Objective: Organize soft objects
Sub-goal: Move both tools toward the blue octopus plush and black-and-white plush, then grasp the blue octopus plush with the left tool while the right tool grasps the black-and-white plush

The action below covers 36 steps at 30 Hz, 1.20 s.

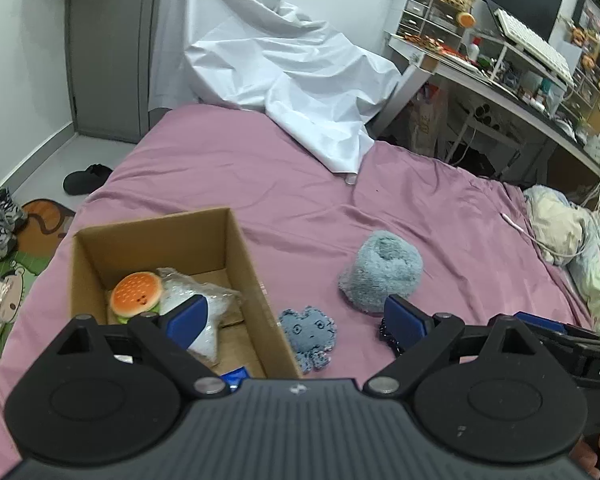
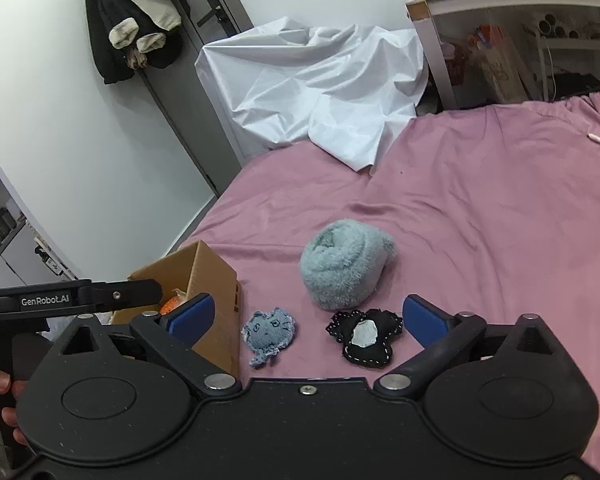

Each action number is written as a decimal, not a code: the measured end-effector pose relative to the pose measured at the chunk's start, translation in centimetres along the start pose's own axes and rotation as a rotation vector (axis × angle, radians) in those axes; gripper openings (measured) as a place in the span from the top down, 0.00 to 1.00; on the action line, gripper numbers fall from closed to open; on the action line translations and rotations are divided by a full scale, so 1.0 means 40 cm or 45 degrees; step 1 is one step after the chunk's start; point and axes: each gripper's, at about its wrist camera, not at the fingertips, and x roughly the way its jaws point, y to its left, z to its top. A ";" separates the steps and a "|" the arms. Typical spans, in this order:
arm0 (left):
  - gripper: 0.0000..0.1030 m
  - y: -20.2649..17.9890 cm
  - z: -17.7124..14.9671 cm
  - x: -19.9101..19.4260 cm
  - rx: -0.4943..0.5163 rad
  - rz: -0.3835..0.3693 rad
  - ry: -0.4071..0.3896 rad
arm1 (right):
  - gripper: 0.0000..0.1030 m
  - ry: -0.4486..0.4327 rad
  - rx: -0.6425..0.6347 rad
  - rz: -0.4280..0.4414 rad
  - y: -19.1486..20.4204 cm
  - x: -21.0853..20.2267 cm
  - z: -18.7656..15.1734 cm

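Both grippers hang wide apart and empty above the near edge of the bed (image 2: pixel 480 208). The left gripper (image 1: pixel 296 316) straddles the right wall of the cardboard box (image 1: pixel 244 256), one finger over the box's inside and the other out over the bedsheet. The right gripper (image 2: pixel 306 316) frames the two small toys that lie loose on the sheet.

The step in hand looks like picking up the next loose item. The denim octopus (image 2: pixel 270 334) lies flat just beside the box wall; the black heart cushion (image 2: pixel 366 336) lies near it to the right; the fluffy grey roll (image 2: pixel 346 264) sits farther back, between and beyond them. To do it well, the right gripper should come straight down over one toy only, press the fingers lightly into the sheet so they get under the thin fabric, and close on the toy's body, not on a frayed edge. The octopus is the shortest carry.

The box is open on top and partly filled: a burger toy (image 1: pixel 136 294) sits at its left, touching a white item wrapped in clear plastic (image 1: pixel 198 312), possibly star-shaped. Bare floor remains at the far end, so a drop there should avoid piling.
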 end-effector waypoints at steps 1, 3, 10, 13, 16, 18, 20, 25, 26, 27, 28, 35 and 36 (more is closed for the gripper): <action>0.09 -0.006 0.000 0.006 0.002 -0.002 0.004 | 0.10 0.006 0.003 0.003 -0.004 0.004 0.000; 0.09 -0.020 0.001 0.022 -0.005 -0.015 0.014 | 0.15 0.017 0.011 0.005 -0.012 0.010 -0.003; 0.10 -0.061 -0.008 0.066 0.026 -0.009 0.025 | 0.27 0.053 0.074 0.017 -0.050 0.035 -0.018; 0.12 -0.075 -0.011 0.083 0.040 -0.023 0.043 | 0.28 0.061 0.086 0.025 -0.060 0.044 -0.025; 0.15 -0.093 -0.014 0.099 0.066 -0.013 0.052 | 0.28 0.071 0.094 0.043 -0.070 0.053 -0.029; 0.19 -0.101 -0.016 0.113 0.066 -0.011 0.070 | 0.29 0.077 0.100 0.059 -0.078 0.058 -0.033; 0.24 -0.108 -0.018 0.128 0.065 0.005 0.087 | 0.29 0.082 0.112 0.074 -0.090 0.064 -0.036; 0.33 -0.121 -0.024 0.164 0.063 0.057 0.121 | 0.30 0.082 0.160 0.116 -0.124 0.080 -0.050; 0.34 -0.123 -0.025 0.173 0.065 0.068 0.133 | 0.30 0.086 0.168 0.120 -0.131 0.084 -0.055; 0.36 -0.124 -0.026 0.183 0.067 0.084 0.146 | 0.30 0.091 0.178 0.124 -0.138 0.087 -0.059; 0.38 -0.125 -0.027 0.191 0.065 0.099 0.157 | 0.30 0.099 0.189 0.129 -0.144 0.092 -0.062; 0.44 -0.152 -0.036 0.235 0.112 0.204 0.185 | 0.36 0.155 0.178 0.152 -0.149 0.131 -0.083; 0.44 -0.155 -0.035 0.240 0.112 0.204 0.189 | 0.36 0.161 0.173 0.156 -0.149 0.135 -0.085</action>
